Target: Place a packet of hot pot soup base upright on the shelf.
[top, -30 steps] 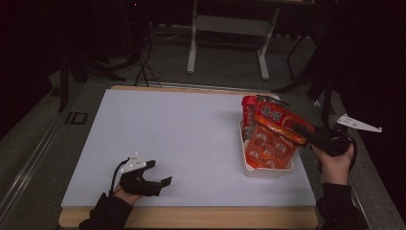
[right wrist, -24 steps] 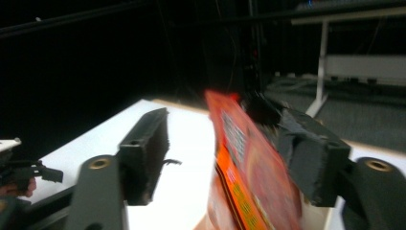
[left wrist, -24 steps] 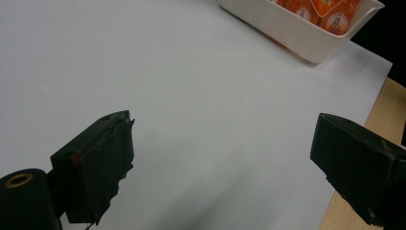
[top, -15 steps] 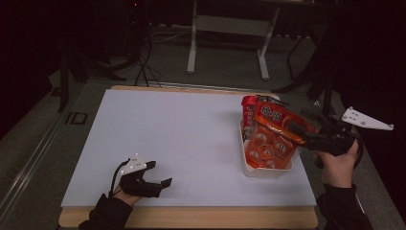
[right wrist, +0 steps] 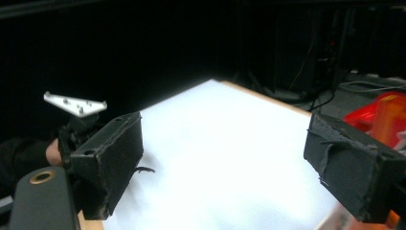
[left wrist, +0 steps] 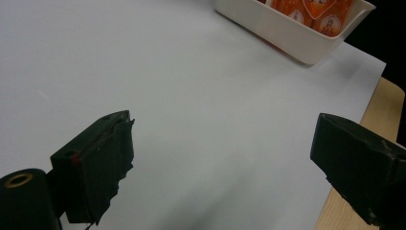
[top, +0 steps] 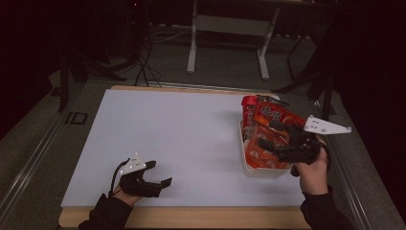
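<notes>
While the snack bags [top: 268, 132] sit packed in the white tub [top: 261, 171] on the desk [top: 182, 129], the right tongs [top: 273, 136] have just opened wide, holding nothing. The left tongs [top: 160, 175] rest open, holding nothing. Packing looks nearly done.

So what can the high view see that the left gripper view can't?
High view: both hands, the open right tool over the snack packs, and the floor behind the table.
Left gripper view: its own open tool seen close, nothing between its tips.
Shared: the white sheet and white bin of orange packs.
</notes>
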A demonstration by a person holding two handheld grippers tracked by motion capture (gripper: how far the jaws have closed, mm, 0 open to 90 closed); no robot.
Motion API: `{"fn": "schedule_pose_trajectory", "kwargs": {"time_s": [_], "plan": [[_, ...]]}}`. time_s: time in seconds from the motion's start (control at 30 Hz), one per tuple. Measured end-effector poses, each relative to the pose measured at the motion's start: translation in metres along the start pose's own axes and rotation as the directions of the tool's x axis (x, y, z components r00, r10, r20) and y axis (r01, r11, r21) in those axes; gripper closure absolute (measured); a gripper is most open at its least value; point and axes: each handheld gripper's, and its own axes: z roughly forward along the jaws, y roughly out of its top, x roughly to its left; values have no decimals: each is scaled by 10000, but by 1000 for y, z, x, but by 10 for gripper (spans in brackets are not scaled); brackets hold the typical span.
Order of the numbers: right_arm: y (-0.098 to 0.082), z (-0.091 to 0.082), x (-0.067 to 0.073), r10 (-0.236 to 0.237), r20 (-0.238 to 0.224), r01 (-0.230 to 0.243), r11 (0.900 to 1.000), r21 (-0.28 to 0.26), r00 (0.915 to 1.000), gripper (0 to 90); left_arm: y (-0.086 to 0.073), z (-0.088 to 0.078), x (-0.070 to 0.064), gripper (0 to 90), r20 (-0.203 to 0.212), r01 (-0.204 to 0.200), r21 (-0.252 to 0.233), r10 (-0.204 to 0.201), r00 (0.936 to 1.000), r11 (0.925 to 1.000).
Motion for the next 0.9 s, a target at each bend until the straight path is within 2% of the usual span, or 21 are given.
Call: {"fn": "schedule_pose_trajectory", "kwargs": {"time_s": [0.2, 0.4, 0.67, 0.9], "plan": [[-18, 26, 4, -95, -360, 115, 9984, 559, 9993, 130, 0, -1, 0, 78, -7, 15, -41, -15, 10000, 10000], [-32, 43, 11, -132, -652, 191, 9957, 909, 9978, 130, 0, -1, 0, 78, -11, -28, -62, 28, 10000, 10000], [-49, 55, 16, 1, -811, 81, 9949, 1008, 9967, 131, 1, -2, -1, 78, 23, -111, -176, 112, 9999, 9998], [-64, 59, 19, 199, -922, -71, 9905, 1370, 9955, 131, 0, -2, 0, 78, 32, -119, -171, 119, 9999, 9998]]}}
